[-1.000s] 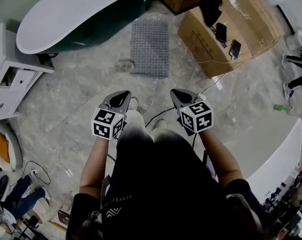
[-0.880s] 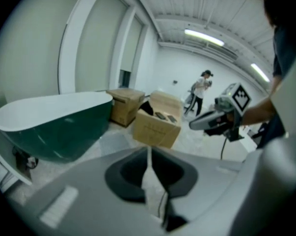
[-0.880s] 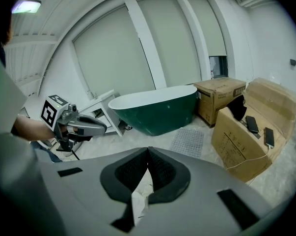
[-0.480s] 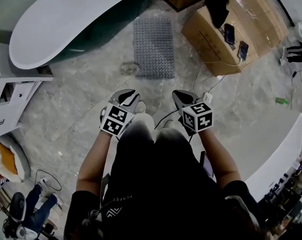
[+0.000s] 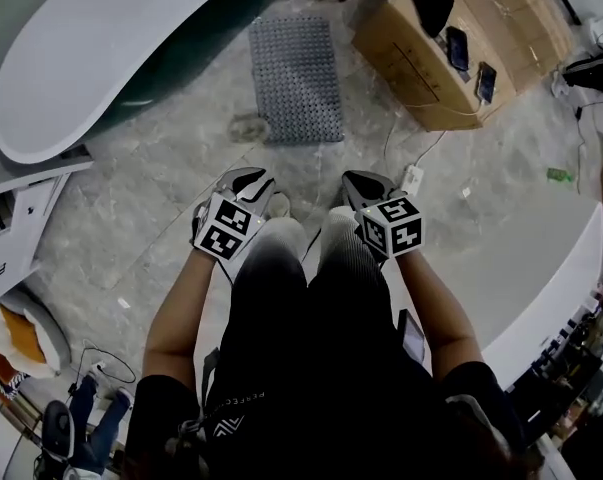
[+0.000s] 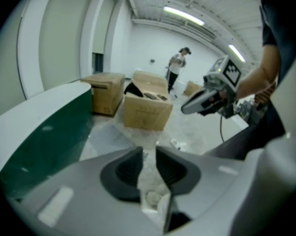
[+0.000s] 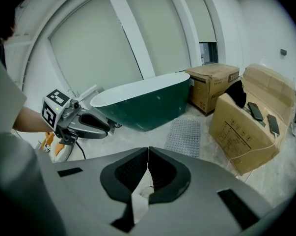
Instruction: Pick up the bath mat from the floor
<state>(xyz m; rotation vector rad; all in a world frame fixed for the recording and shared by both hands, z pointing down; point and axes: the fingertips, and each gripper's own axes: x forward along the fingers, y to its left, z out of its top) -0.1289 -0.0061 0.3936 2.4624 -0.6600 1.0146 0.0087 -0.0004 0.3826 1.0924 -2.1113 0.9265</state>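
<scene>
The grey studded bath mat (image 5: 295,79) lies flat on the marble floor beside the green bathtub (image 5: 111,48); it also shows in the right gripper view as the bath mat (image 7: 185,136) and faintly as the mat (image 6: 108,140) in the left gripper view. My left gripper (image 5: 251,182) hovers well short of it; its jaws have just been opening and stand apart with nothing between them. My right gripper (image 5: 359,182) is level with the left, jaws shut and empty. Both point down and forward towards the mat.
Cardboard boxes (image 5: 451,53) with phones and a dark cloth on top stand right of the mat. A white cable and power strip (image 5: 411,178) lie near my right gripper. A white cabinet (image 5: 11,218) is at the left, a white counter (image 5: 561,278) at the right. A person (image 6: 177,68) stands far off.
Both grippers have moved forward and lower. The left gripper's jaws went from shut to apart and it rolled; the right stays shut. The mat has not moved.
</scene>
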